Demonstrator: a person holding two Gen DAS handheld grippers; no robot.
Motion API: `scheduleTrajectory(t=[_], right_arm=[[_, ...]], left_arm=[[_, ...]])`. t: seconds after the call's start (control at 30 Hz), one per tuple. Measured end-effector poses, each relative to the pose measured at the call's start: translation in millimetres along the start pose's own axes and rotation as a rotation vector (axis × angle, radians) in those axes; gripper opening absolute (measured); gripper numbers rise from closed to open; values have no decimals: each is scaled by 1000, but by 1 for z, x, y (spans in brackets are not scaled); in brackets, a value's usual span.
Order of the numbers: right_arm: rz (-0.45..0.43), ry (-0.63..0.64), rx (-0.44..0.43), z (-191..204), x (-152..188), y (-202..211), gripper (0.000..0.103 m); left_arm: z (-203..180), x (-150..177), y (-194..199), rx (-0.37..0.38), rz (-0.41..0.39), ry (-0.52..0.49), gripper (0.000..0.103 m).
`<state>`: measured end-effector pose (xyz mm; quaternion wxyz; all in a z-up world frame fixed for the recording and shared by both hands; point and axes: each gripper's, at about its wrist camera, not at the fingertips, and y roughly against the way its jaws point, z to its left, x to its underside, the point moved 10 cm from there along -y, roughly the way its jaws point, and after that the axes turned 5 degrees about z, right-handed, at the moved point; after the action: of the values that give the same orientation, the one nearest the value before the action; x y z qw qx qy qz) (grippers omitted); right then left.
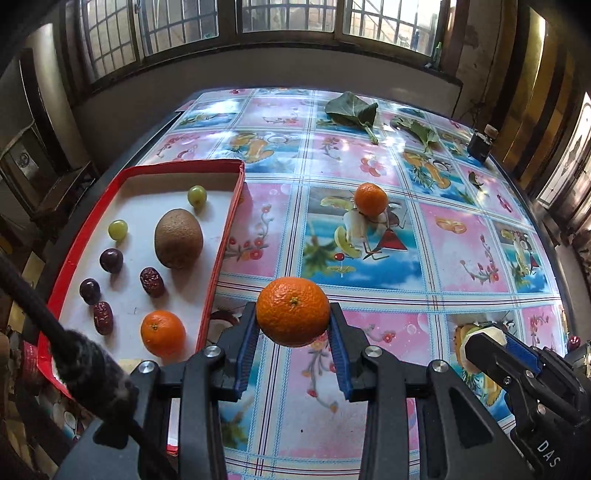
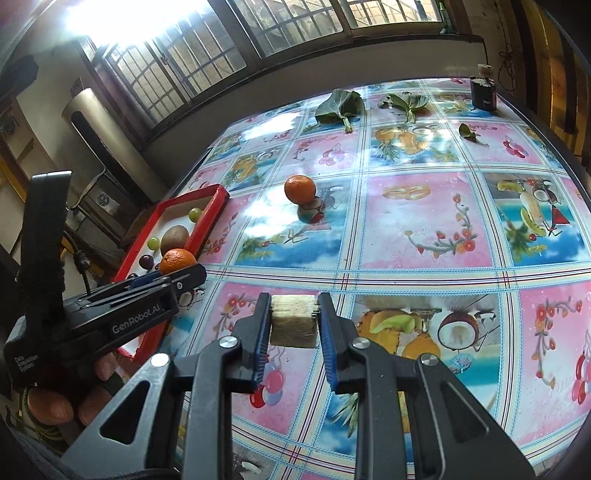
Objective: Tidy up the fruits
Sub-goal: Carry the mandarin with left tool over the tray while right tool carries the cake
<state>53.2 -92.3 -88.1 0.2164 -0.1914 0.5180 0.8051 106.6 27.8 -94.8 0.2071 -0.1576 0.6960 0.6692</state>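
Left tongs (image 1: 293, 325) pinching a mandarin (image 1: 293, 311) between blue pads, raised above the patterned desk (image 1: 461, 258), just right of the red tray (image 1: 218, 254). Right tongs (image 2: 293, 325) clamped on a pale fibrous block (image 2: 294, 320), likewise clear of the desk. Inside the tray: kiwi (image 1: 178, 238), two green grapes (image 1: 197, 195), two dark grapes (image 1: 111, 260), two red dates (image 1: 151, 281), second mandarin (image 1: 163, 333). Third mandarin (image 1: 370, 199) loose on the desk, well apart from the tray. Green leaves (image 1: 352, 109) and a small dark jar (image 1: 481, 144) near the far edge, below the barred window (image 1: 288, 18).
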Motion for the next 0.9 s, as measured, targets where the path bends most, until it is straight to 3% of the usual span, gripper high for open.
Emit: scheduleTrajectory(t=[0.9], right_arm=[[28,190,-11,86,4,-21,27]], left_arm=[[85,20,29,-130,-65,108,36]])
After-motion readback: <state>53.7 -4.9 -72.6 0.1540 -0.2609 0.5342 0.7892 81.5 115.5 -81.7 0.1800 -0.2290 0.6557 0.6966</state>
